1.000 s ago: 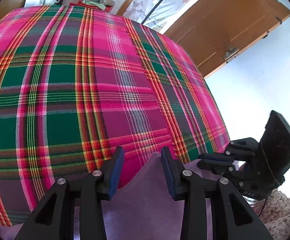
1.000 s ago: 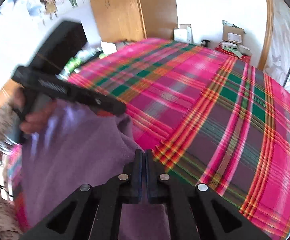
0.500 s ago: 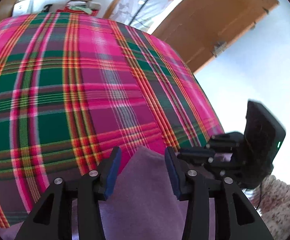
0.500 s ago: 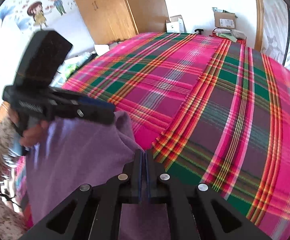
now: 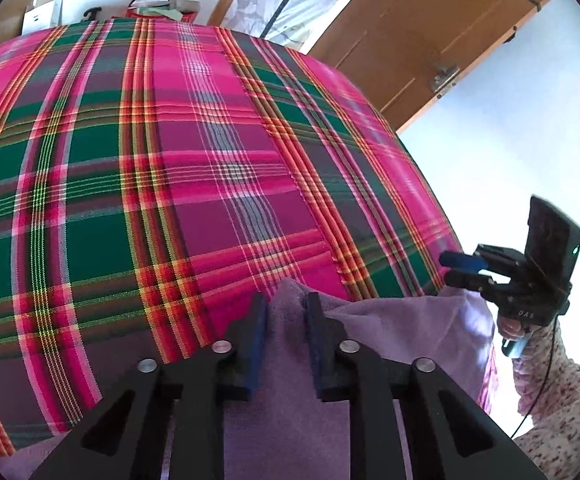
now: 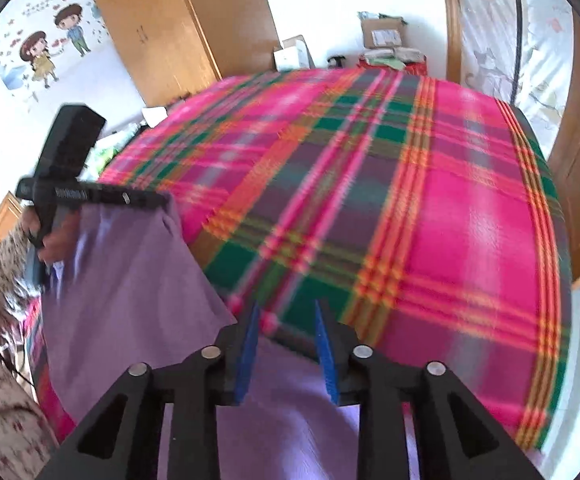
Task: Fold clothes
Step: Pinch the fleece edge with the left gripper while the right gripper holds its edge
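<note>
Folding barely begun: my left claw [image 5: 286, 312], just closing, grips the purple cloth [image 5: 390, 320]; my right claw [image 6: 286, 322], just opening, is released.

The left gripper [image 5: 286, 312], angled downward, has just been closing and pinches a purple cloth [image 5: 290, 420] corner. The right gripper [image 6: 286, 320] has just been opening; its jaws stand apart, holding nothing.
</note>
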The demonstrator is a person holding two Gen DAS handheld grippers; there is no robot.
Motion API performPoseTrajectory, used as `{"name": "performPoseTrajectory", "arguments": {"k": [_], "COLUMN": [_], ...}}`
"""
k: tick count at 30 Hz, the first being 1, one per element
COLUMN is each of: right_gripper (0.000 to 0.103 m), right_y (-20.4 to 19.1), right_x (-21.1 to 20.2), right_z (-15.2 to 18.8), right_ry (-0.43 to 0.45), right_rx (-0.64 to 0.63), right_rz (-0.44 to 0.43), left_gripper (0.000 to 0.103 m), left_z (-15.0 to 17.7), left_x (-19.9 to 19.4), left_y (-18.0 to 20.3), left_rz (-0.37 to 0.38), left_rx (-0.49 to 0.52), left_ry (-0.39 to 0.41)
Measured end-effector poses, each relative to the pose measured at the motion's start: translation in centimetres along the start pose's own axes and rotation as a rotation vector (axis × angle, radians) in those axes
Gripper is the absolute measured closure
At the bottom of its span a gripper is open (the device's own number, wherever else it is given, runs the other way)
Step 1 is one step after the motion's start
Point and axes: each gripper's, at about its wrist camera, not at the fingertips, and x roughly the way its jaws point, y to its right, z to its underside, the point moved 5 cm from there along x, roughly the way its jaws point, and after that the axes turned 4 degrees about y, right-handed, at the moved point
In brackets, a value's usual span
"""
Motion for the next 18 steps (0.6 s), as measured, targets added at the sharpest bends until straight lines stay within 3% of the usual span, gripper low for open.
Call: {"name": "performPoseTrajectory", "arguments": {"k": [4,10,13,15,18], "right_gripper": [0.073,0.073,0.073,0.073,0.073], "right_y": [0.9,0.6,0.1,0.0,0.8], "right_x": [-0.2,-1.2,-2.1,-2.6,-3.0], "right_z": [1.5,2.1,2.7,3.1,3.3], "right_ry": [-0.026,0.012,0.028,0.029,0.039], "right_rx": [0.01,-0.009,-0.072,-0.077,-0.058], "right_rz": [0.016,-0.021,0.009,-0.032,-0.014], "left_gripper": [0.087,0.088,0.089,0.09,0.09], "left_z": [0.0,0.1,0.3,0.3,0.4], "left_x": [-0.4,-0.6,-1.2,-1.4,-1.4], "left_y": [0.0,0.2,0.1,0.0,0.0], "left_rz": [0.007,-0.002,0.008,0.01,0.007], "left_rx": [-0.022,-0.043,-0.06,-0.069,-0.084], "left_ry": [0.033,0.06,0.084,0.099,0.109]}}
